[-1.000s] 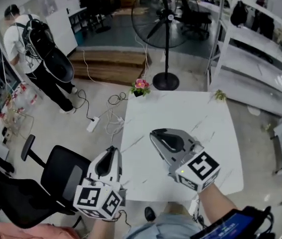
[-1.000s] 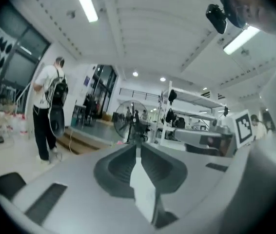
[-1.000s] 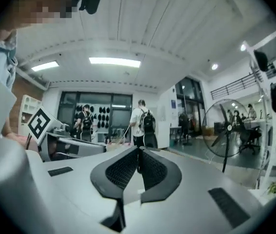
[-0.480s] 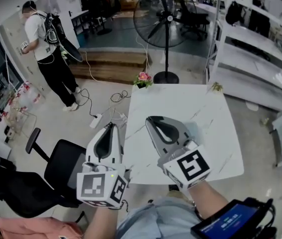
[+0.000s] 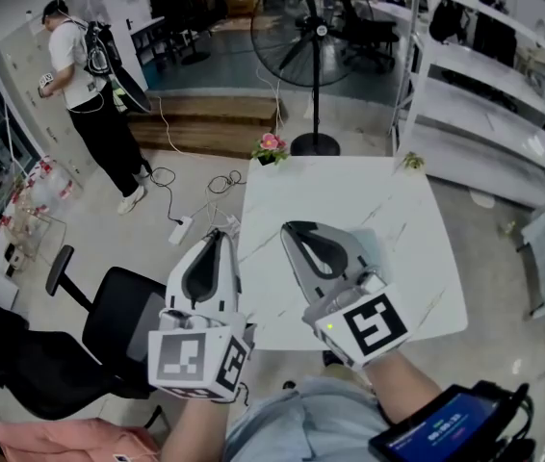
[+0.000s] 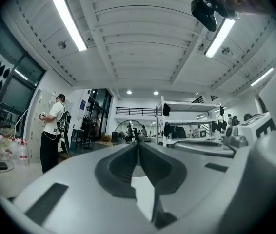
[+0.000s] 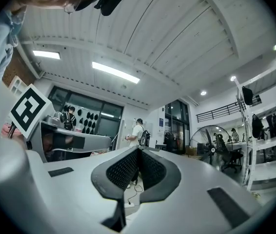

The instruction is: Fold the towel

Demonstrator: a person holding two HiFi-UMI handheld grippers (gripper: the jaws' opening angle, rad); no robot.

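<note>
Weird one: there's no towel anywhere. It isn't in the head view or in either gripper view, so I can't say where it lies, which way it points or how its long axis runs.

The left gripper [image 5: 218,235] has its jaws pressed together, tips meeting with nothing between them. Its own view shows only the dark pads [image 6: 121,165] closed up, with the room beyond. The right gripper [image 5: 291,230] is the same, jaws fully together and empty, and its pads [image 7: 126,168] meet with only background past them.

Both are held roughly level, side by side, near each other but apart, pointing away from the person. Under the right one is the near part of the white table [image 5: 388,210]. The left one hangs about over the table's left edge, with a chair [image 5: 123,320] below it and off to its left. Ahead of both sets of jaws, past the table's far edge, are a pot of flowers [image 5: 271,146] and a big fan [image 5: 311,32].

Why hold them like that? My guess is it's a neutral parked pose, shut and up off the table because there's nothing to grab. To me the folding doesn't look under way right now. The towel would have to turn up first, and then the jaws would need to open.
</note>
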